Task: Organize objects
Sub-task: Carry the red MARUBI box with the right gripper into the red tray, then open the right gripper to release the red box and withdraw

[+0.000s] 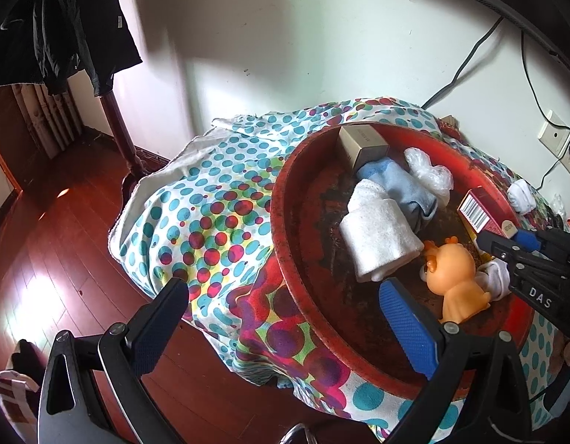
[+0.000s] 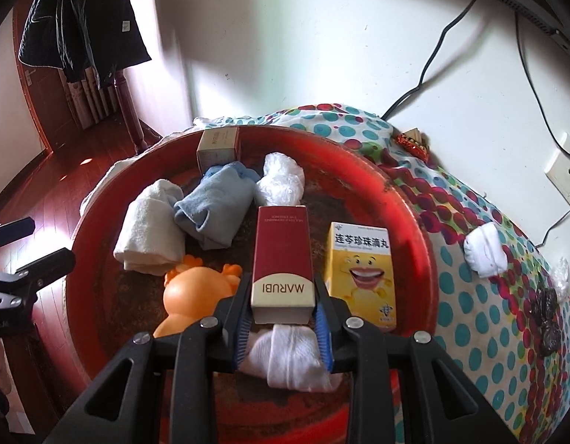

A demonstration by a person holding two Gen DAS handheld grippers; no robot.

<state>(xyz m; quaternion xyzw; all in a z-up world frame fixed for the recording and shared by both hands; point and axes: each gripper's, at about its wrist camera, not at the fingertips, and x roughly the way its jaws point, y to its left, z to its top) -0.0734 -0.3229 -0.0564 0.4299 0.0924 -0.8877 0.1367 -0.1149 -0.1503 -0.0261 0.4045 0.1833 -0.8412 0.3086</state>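
My right gripper (image 2: 283, 310) is shut on the near end of a dark red MARUBI box (image 2: 283, 255) and holds it above the round red tray (image 2: 403, 199). A yellow medicine box (image 2: 362, 273) stands just right of it in the tray. An orange toy duck (image 2: 192, 292) is to its left, and a white sock bundle (image 2: 292, 355) lies under the fingers. In the left wrist view the red box (image 1: 481, 211) and right gripper (image 1: 518, 240) come in from the right. My left gripper (image 1: 285, 296) stands open over the tray's near rim (image 1: 285, 259), with nothing between its fingers.
A white towel roll (image 2: 151, 233), a blue cloth (image 2: 218, 207), a clear plastic bag (image 2: 281, 181) and a gold box (image 2: 218, 144) fill the tray's far side. On the dotted tablecloth (image 2: 451, 288) lie another white sock (image 2: 485, 248) and a dark lump (image 2: 547, 322). Wooden floor (image 1: 44, 240) lies left.
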